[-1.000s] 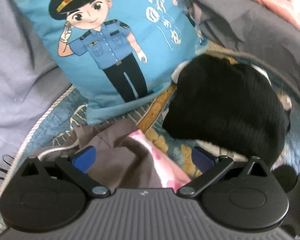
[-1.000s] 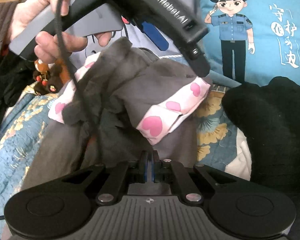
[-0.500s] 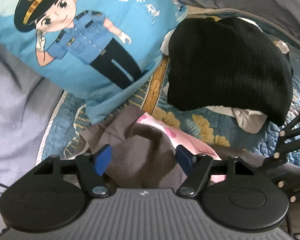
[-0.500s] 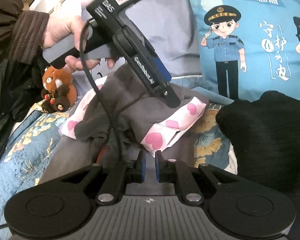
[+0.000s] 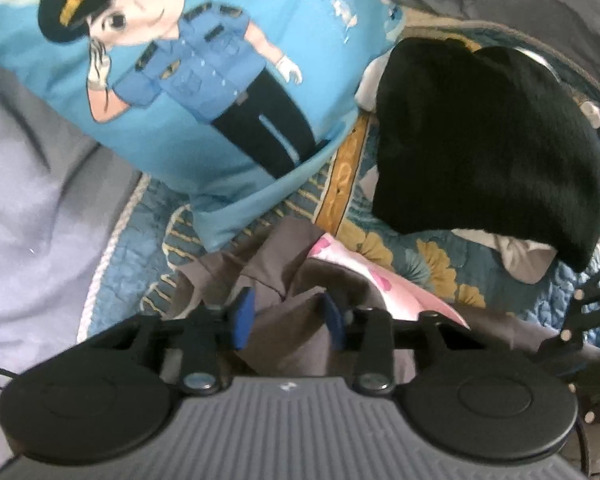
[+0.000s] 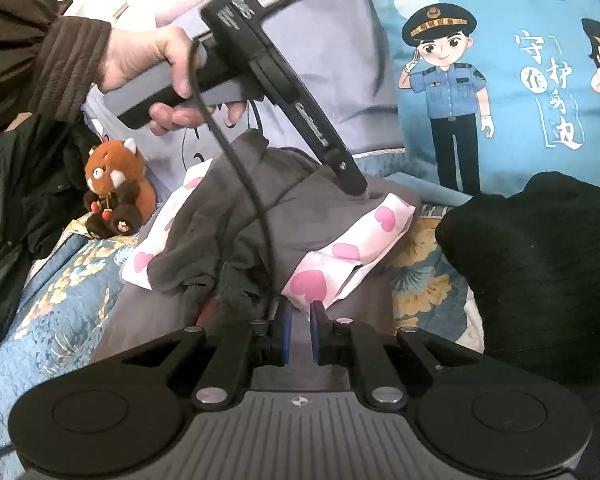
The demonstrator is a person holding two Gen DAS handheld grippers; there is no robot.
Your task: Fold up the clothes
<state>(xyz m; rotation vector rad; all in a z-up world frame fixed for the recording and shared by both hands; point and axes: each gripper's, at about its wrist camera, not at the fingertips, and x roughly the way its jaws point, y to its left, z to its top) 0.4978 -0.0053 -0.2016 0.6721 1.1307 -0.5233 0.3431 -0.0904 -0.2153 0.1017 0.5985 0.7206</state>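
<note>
Grey garment point(image 6: 260, 216) with pink heart trim bunched on bed, just left of black knit pile point(image 6: 540, 264). Left gripper point(image 5: 286, 316) jaws closing, grey fold between. Right gripper point(image 6: 299, 332) narrowly parted, nothing seen gripped. Risk: several layers pinched together, cable snagged in cloth.

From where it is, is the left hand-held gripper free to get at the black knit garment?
Probably yes. The left hand-held gripper is closing around a fold of the grey garment. The black knit garment lies uncovered on the quilt beyond, nothing between them.
</note>
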